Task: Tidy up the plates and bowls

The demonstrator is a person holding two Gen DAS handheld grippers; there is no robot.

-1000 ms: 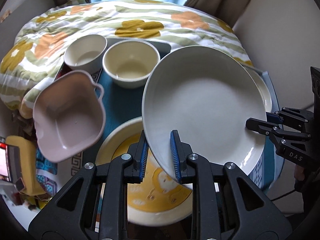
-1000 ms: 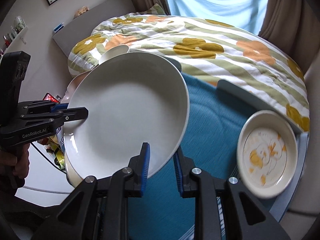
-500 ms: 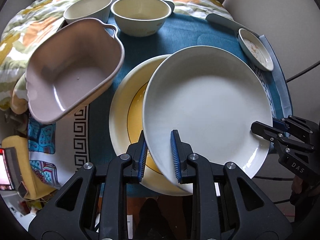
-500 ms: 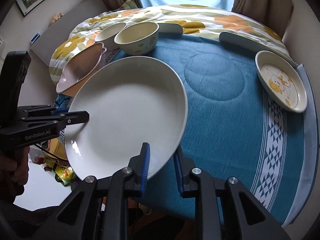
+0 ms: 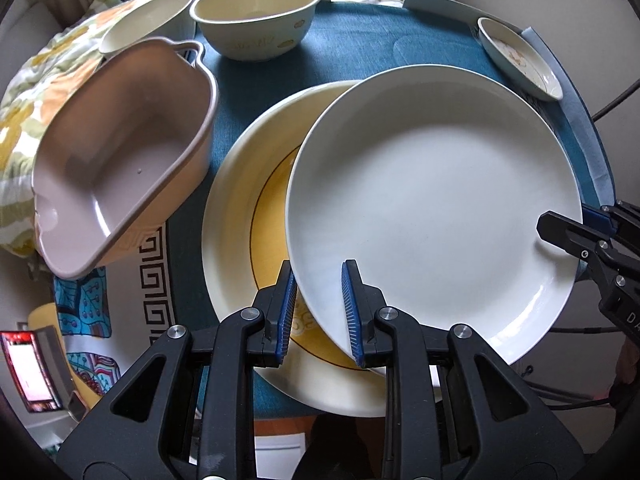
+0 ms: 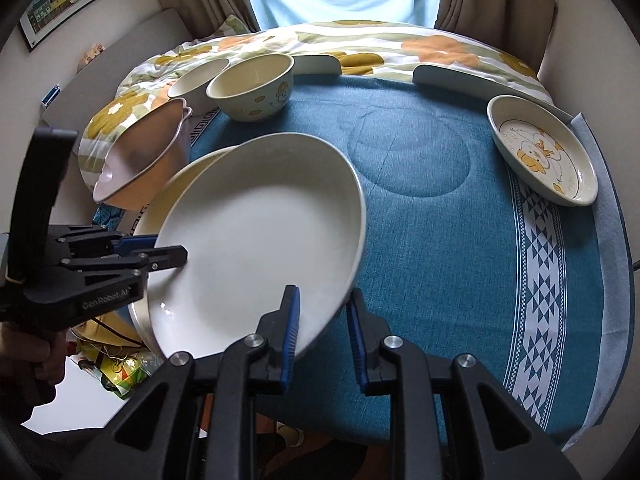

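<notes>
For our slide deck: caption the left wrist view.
Both grippers hold a white plate above a yellow plate.

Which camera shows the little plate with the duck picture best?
The right wrist view: the small duck plate faces the camera, drawing clear. The left wrist view catches it only edge-on at the far corner, picture blurry.

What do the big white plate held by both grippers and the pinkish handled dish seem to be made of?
White plate: probably glazed ceramic, given the glossy highlights along its rim. Pink dish: matte, thin-walled and evenly coloured, so likely plastic or melamine, though satin-glazed stoneware can't be ruled out.
</notes>
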